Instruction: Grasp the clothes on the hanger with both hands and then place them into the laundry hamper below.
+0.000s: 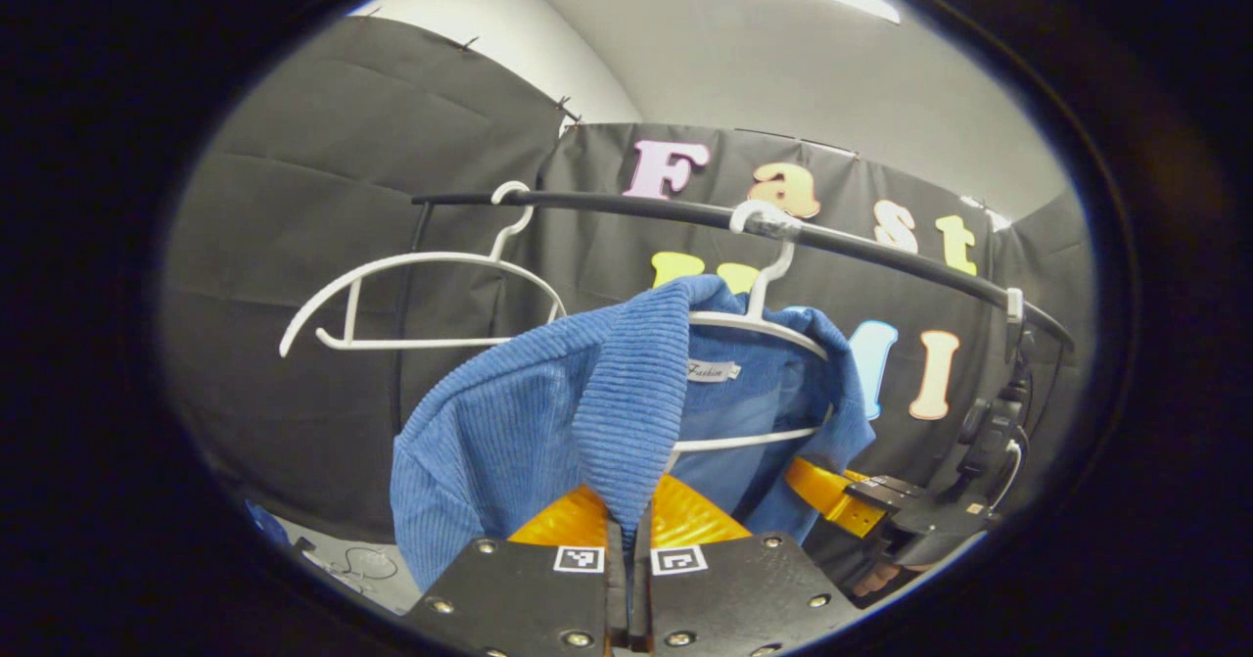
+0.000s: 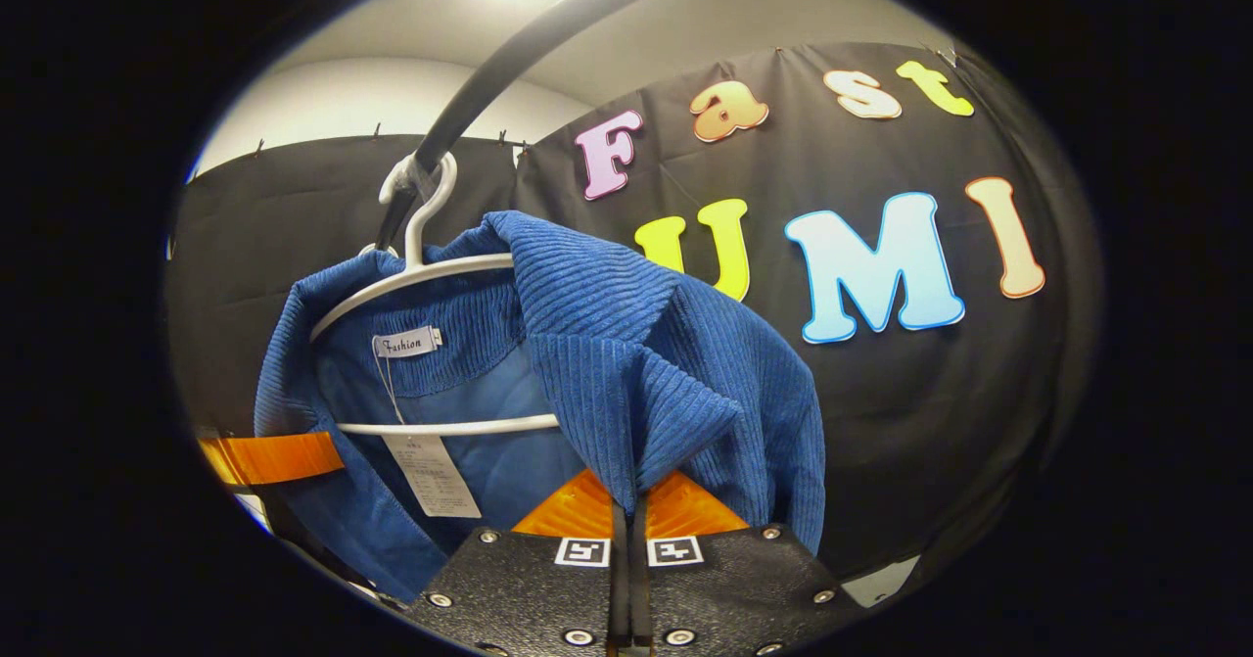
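Blue garment [image 1: 548, 412] pinched in each hand-held gripper [image 1: 628, 530], on hanger [image 1: 764, 324].

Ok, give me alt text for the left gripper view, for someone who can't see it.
The left gripper is shut on a fold of a blue ribbed garment hanging on a white hanger from a black rail. An empty white hanger hangs to its left, and the right gripper reaches in from the right.
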`<act>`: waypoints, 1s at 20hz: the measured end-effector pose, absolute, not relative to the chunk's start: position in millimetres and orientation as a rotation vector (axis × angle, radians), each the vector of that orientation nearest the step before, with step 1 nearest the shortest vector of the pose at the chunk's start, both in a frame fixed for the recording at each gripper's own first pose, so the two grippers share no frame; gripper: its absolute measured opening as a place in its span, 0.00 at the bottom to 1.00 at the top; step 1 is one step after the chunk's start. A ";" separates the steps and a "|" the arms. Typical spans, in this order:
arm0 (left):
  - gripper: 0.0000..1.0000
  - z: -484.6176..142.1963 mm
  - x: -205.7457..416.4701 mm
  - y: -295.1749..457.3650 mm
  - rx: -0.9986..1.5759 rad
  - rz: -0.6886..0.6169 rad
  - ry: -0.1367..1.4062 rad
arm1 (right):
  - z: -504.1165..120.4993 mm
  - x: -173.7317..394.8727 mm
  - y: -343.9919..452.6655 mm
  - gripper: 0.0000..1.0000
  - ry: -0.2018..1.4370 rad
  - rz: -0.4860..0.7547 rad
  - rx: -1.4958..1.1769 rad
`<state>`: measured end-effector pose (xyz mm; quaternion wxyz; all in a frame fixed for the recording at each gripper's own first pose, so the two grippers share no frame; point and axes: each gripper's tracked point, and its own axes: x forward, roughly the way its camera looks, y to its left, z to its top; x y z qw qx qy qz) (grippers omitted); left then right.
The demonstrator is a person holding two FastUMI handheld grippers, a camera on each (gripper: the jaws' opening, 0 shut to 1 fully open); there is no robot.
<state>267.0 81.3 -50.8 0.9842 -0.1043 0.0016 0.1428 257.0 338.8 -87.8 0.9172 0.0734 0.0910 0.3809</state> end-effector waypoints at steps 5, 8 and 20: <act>0.02 -33.3 249.5 89.6 -0.196 0.294 -0.044 | -79.6 265.9 327.8 0.00 0.155 0.745 0.162; 0.02 -21.7 238.1 104.2 -0.177 0.320 -0.072 | -71.8 276.3 317.4 0.00 0.114 0.704 0.170; 0.02 5.4 216.8 174.6 -0.176 0.412 -0.156 | -51.6 312.1 293.9 0.00 -0.033 0.564 0.107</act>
